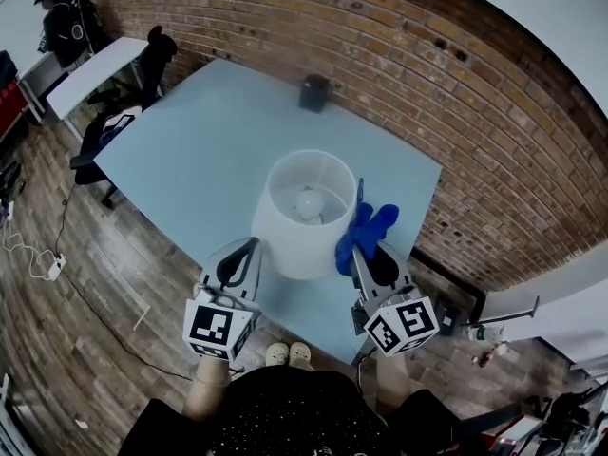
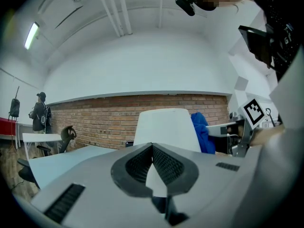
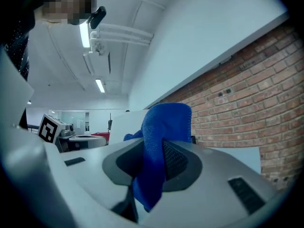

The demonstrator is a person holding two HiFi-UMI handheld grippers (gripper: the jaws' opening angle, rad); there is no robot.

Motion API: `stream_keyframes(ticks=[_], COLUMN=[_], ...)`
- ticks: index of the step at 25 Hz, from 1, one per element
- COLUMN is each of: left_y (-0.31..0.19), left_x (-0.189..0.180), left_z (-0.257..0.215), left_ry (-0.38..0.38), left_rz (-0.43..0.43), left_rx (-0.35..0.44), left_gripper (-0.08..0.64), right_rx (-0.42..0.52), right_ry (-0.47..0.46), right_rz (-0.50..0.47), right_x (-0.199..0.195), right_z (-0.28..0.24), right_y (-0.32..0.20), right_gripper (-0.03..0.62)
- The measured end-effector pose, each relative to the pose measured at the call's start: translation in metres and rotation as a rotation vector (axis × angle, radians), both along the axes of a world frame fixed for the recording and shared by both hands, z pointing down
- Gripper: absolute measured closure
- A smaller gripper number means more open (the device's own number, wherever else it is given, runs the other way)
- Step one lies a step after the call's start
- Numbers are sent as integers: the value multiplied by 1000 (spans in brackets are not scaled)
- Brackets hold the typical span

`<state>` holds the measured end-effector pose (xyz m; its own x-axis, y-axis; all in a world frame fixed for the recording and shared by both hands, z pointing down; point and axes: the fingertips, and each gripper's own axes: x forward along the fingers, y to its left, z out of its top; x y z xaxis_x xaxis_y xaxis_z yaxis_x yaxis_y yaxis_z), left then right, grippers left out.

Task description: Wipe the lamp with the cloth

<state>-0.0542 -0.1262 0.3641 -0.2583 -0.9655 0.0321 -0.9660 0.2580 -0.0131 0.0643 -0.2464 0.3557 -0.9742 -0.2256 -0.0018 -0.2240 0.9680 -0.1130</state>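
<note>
The lamp (image 1: 302, 218) stands near the middle of the pale blue bench (image 1: 190, 141), its white shade (image 1: 285, 236) open at the top. The blue cloth (image 1: 367, 229) hangs at the shade's right side; whether it touches cannot be told. The right claw (image 3: 154, 148) pinches the cloth, which bunches above the jaws and trails below them. The left claw (image 2: 152, 148) is pressed together with nothing in it, its tip just beside the shade's lower left.

Only the head view looks down into the shade and shows the bulb (image 1: 310, 200). The left gripper view shows the shade side-on, with the cloth at its right edge. The right gripper view has the cloth covering most of the lamp.

Each gripper's cube bears black-and-white square markers.

A small dark box (image 1: 314, 93) sits at the bench's far edge by the brick wall (image 1: 399, 65). The floor (image 1: 57, 350) is wood plank. In the far corner a person (image 1: 62, 22) stands by a white table (image 1: 95, 65) and a dark chair (image 1: 152, 55).
</note>
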Motion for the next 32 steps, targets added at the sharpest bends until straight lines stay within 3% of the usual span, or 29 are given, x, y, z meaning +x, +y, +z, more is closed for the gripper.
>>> stream_keyframes(ticks=[3,11,20,25,32], left_y=[-2,2,2,2,-14], left_x=[-2,-12,-20,-34,-54], left_z=[4,19,24,9,-22], left_ry=[3,30,22,-26,-98], left_rz=[-2,-31,-49,-60,-83], left_rx=[-10,-49,-53,-34,-5], left_gripper=[551,551,551,551,551], right_rx=[-67,-121,-107,-65,-66], right_ry=[46,189,250,137,-69], right_rz=[16,47,86,65,-111], right_x=[6,15,23,17,-25], right_z=[23,75,87,29,-83], right_y=[-12,-31,-47,-67,-83], right_gripper=[499,499,499,499,499])
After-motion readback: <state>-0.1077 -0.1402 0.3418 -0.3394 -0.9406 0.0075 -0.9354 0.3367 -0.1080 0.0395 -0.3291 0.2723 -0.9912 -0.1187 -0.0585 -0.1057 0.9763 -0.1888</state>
